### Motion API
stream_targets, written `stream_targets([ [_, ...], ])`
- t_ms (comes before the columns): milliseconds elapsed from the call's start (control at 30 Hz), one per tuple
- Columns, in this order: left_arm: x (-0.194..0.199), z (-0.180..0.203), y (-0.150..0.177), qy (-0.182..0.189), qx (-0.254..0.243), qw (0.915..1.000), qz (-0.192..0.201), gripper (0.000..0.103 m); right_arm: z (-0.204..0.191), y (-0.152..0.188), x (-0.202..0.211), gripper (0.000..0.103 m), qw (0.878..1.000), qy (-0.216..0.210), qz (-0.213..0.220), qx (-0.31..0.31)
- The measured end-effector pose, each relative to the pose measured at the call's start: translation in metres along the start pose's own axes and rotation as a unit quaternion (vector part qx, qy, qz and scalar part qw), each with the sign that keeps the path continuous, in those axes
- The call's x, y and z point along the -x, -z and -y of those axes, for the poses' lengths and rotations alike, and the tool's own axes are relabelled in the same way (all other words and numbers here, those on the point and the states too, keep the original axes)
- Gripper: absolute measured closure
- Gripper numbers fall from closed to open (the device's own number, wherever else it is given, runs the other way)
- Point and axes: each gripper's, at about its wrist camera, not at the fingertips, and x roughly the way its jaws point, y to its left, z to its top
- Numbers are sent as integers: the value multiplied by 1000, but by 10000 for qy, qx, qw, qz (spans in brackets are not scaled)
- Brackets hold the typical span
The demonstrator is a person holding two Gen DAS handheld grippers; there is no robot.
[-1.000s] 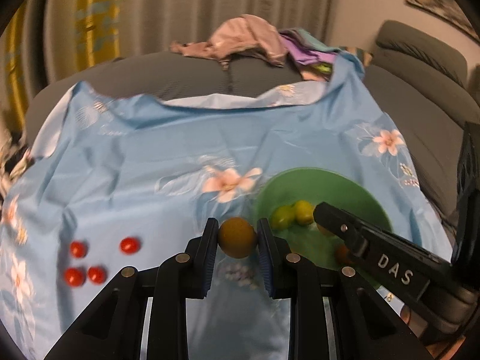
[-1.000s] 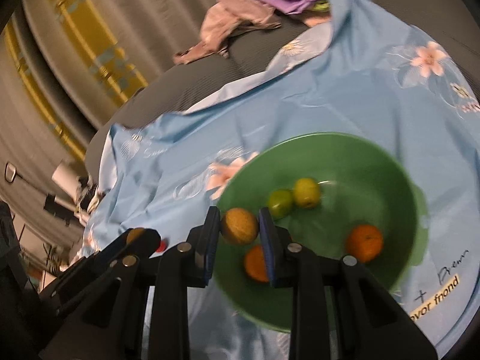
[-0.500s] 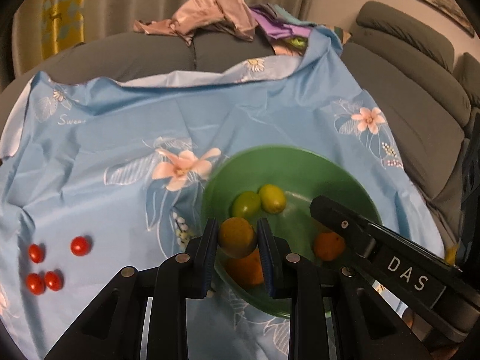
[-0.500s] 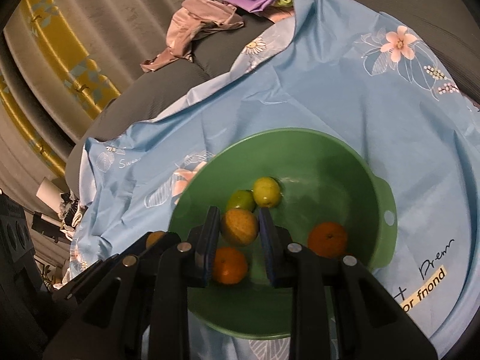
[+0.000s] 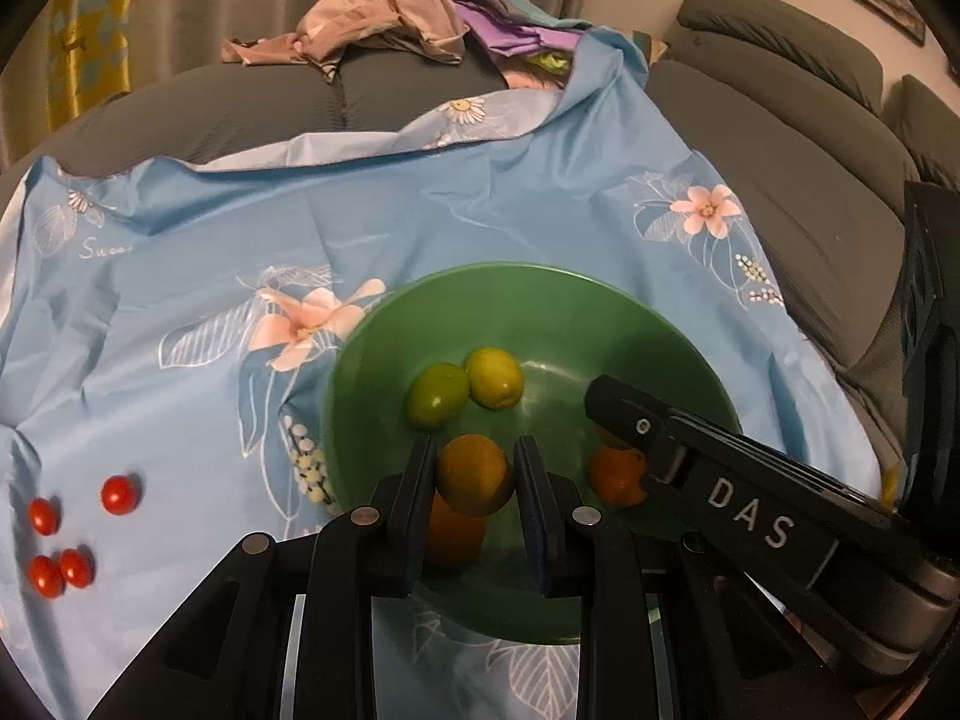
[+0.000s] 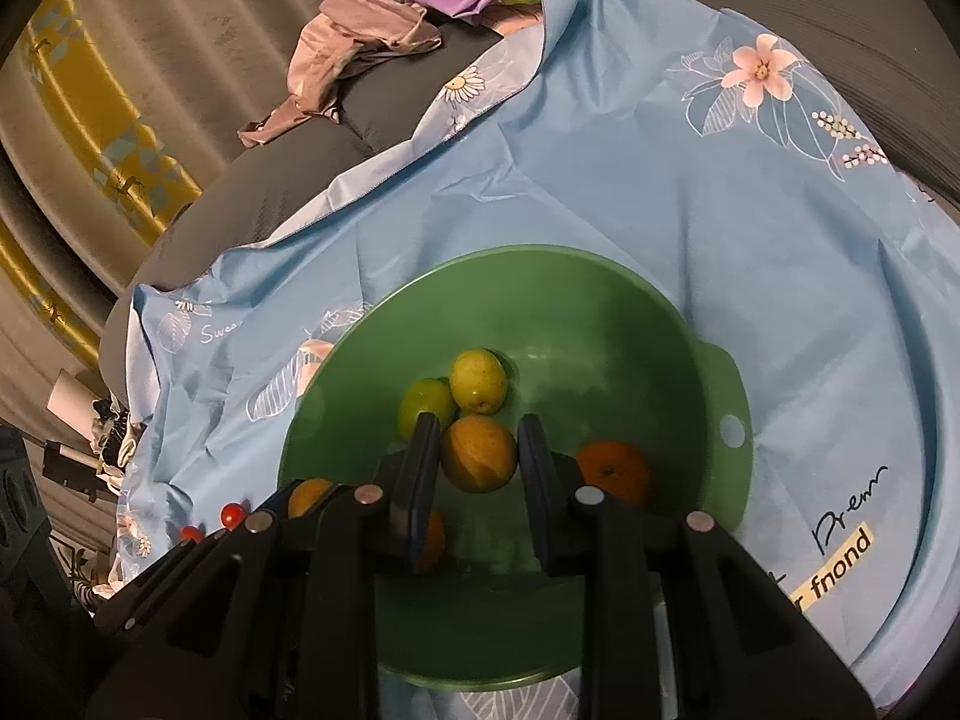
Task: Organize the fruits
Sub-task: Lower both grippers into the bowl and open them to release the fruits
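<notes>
Both claws now over green bowl (image 5: pixel 360 372), left claw (image 5: pixel 474 480) and right claw (image 6: pixel 479 457) each clamping one yellowish fruit, seemingly four fruits inside, four tomatoes (image 5: pixel 66 531) outside

One green bowl (image 5: pixel 672 324). In bowl: one green lime-like fruit (image 5: pixel 437 394), one yellow-green lemon-like fruit (image 5: pixel 494 377), two oranges, one at right (image 5: pixel 615 476), one partly hidden behind left-gripper finger (image 5: pixel 456 531). Two dull yellow fruits held off the bowl floor, one in left gripper (image 5: pixel 474 474), one in right gripper (image 6: pixel 479 453). Four red cherry tomatoes (image 5: pixel 120 494) on cloth, left of bowl. One blue floral cloth (image 5: pixel 180 252). One heap of clothes (image 5: pixel 384 18) on sofa back; piece count unclear.
</notes>
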Motion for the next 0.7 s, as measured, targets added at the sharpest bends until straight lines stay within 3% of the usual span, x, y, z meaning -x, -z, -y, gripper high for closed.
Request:
stream_targets([
  [700,-10,5,3,29,-51,9999,-142,77,-3,-1,-7,74,9997,182,-68,126],
])
